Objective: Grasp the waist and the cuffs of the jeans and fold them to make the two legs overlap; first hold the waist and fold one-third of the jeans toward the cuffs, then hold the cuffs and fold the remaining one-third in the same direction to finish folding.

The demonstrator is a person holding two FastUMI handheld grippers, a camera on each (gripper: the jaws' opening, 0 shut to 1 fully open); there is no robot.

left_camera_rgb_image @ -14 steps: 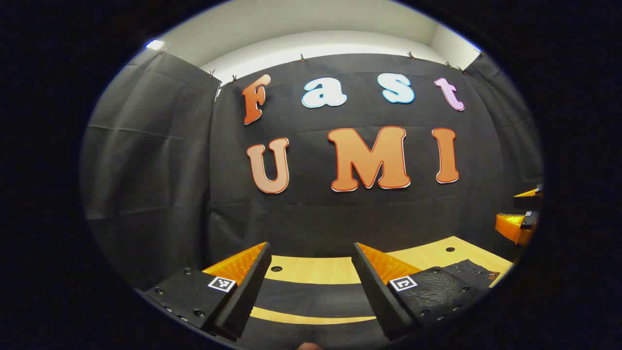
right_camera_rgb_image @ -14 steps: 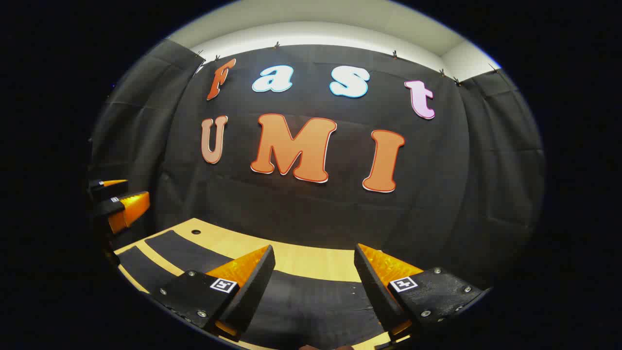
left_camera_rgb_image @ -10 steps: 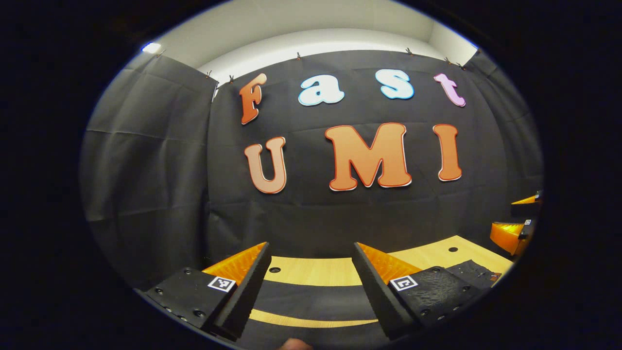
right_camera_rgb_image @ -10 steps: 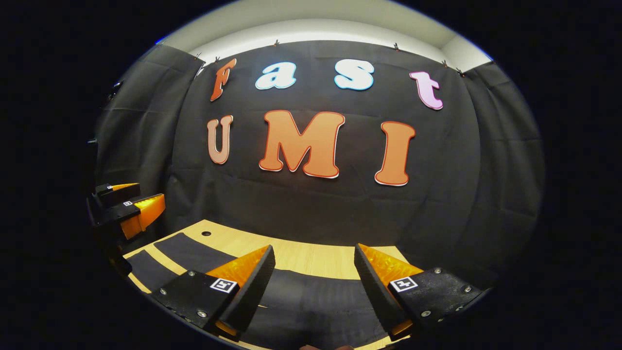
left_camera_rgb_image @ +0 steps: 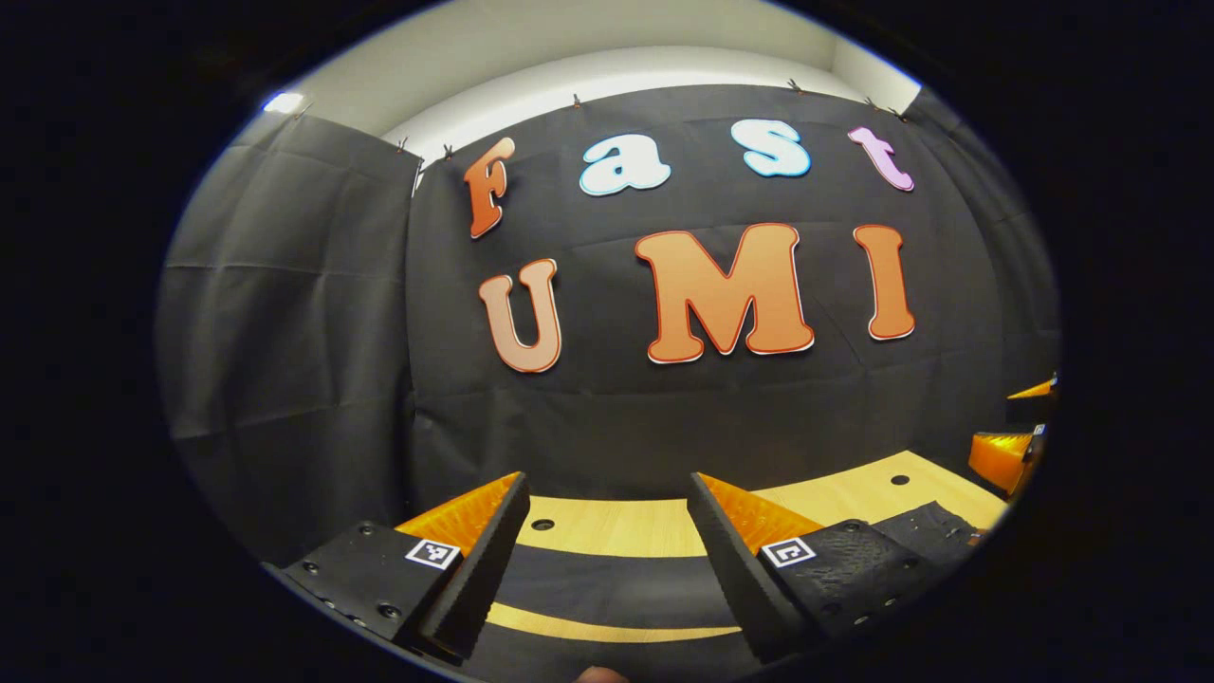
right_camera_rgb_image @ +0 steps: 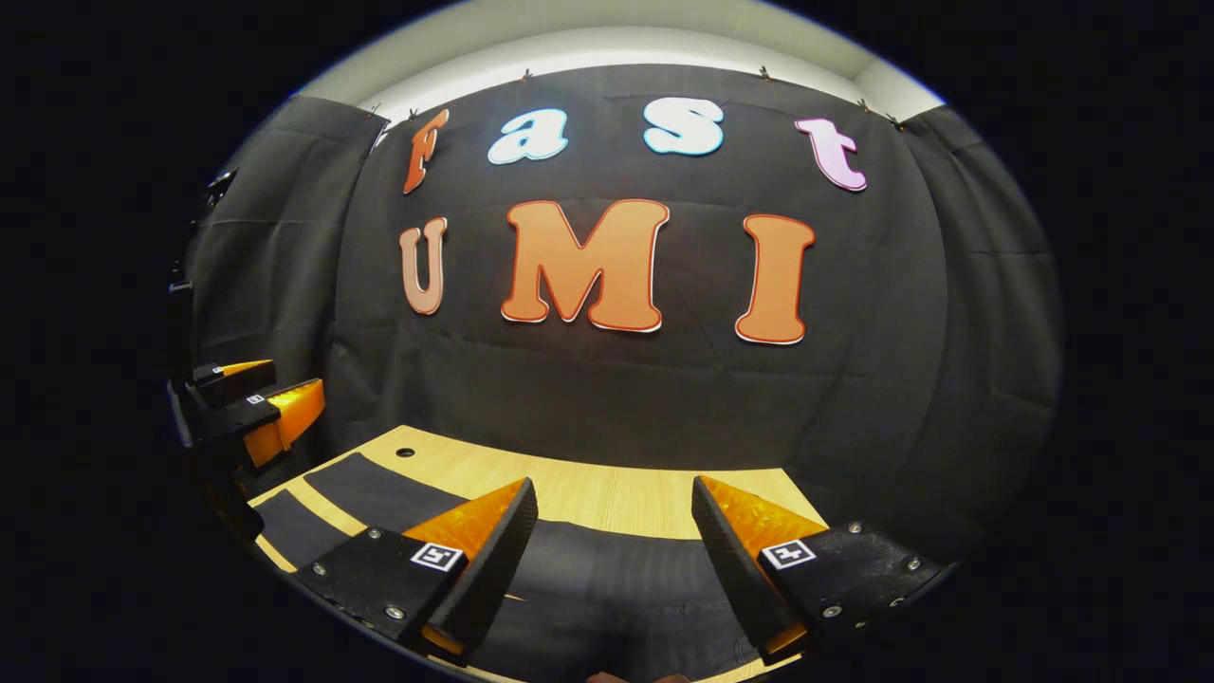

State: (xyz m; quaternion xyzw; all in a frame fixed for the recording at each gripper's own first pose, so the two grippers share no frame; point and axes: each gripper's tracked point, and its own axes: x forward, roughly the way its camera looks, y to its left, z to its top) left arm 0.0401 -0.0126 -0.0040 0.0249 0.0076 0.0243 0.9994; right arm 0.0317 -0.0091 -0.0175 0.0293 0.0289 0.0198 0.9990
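Since the earlier frames both cameras have tipped slightly downward, so the wall sits higher and more of the worktop (right_camera_rgb_image: 607, 493) shows in each view. The left gripper (left_camera_rgb_image: 607, 531) and the right gripper (right_camera_rgb_image: 612, 536) both hover above the cloth with their fingers spread wide and nothing between them. The jeans (right_camera_rgb_image: 607, 588), dark and laid flat on the pale wooden worktop, lie directly below and ahead of both grippers; in the left gripper view the jeans (left_camera_rgb_image: 607, 583) appear as two dark bands parted by a strip of bare wood, which are probably the two legs lying side by side, though the low angle makes this uncertain. Judging from the task, the legs are not yet overlapped and the wide-open, side-by-side pose suits a descent onto the fabric edge for the first grasp. The right gripper view shows the left gripper (right_camera_rgb_image: 251, 408) at its left margin, also open, together with a longer run of the two bands receding toward a hole in the wood. The left gripper view shows the right gripper (left_camera_rgb_image: 1015, 436) at its right margin and a rougher, textured patch of cloth beside its own right-hand finger, possibly the waist or a cuff.
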